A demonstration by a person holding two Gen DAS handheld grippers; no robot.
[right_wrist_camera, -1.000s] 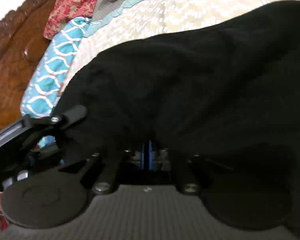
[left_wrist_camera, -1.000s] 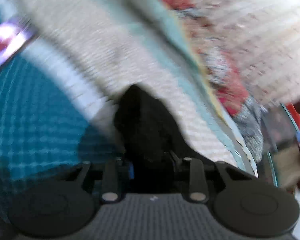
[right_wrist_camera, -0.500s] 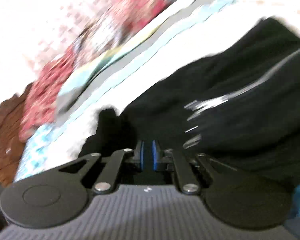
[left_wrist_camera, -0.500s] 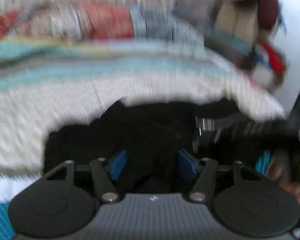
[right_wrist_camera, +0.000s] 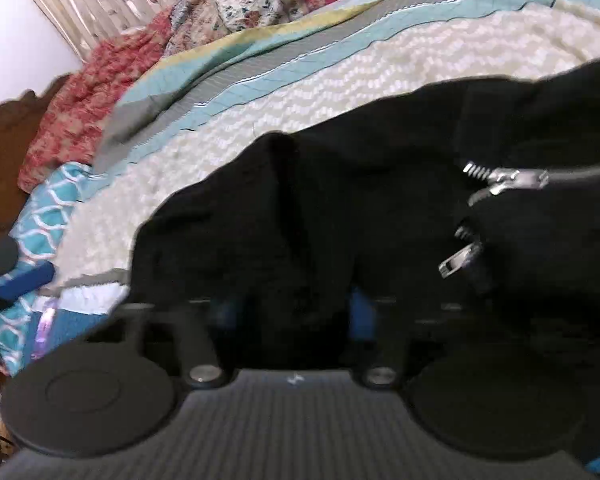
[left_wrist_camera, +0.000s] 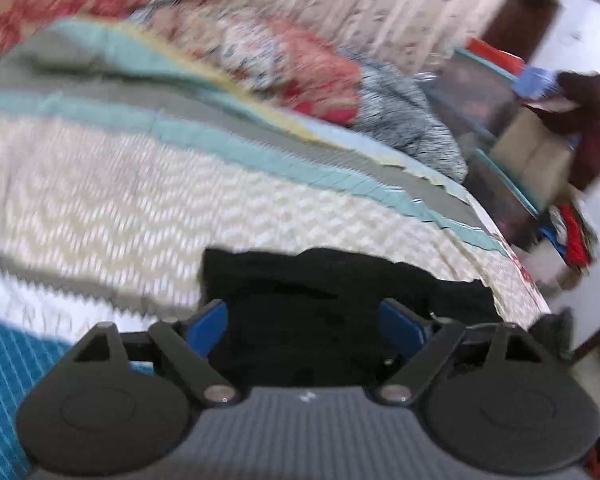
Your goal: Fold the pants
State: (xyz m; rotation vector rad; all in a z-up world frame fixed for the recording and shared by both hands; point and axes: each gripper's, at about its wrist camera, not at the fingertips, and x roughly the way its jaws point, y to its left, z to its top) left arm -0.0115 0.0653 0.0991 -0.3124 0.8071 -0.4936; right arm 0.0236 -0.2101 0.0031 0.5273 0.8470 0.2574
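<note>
The black pants (left_wrist_camera: 320,280) lie bunched on the cream chevron bedspread (left_wrist_camera: 100,200). My left gripper (left_wrist_camera: 304,320) hovers at their near edge, its blue pads (left_wrist_camera: 208,322) wide apart and still opening; the cloth lies loose between them. In the right wrist view the pants (right_wrist_camera: 380,200) fill the middle and right, with two silver zipper pulls (right_wrist_camera: 508,178) showing. My right gripper (right_wrist_camera: 296,312) sits low on the fabric, jaws opening. Black cloth is between its pads (right_wrist_camera: 362,312), which do not pinch it. The left gripper's blue finger (right_wrist_camera: 24,282) shows at the left edge.
A red floral quilt (right_wrist_camera: 100,80) and grey-white clothes (left_wrist_camera: 404,120) are piled along the bed's far side. A carved wooden headboard (right_wrist_camera: 0,152) stands at the left. Boxes and heaped clothes (left_wrist_camera: 540,152) crowd the floor past the bed's right edge. A curtain (left_wrist_camera: 380,8) hangs behind.
Both grippers held black cloth shut a second ago; their pads have since spread and the cloth is let go. Both views swung across the bed, and the pants now rest on it.
</note>
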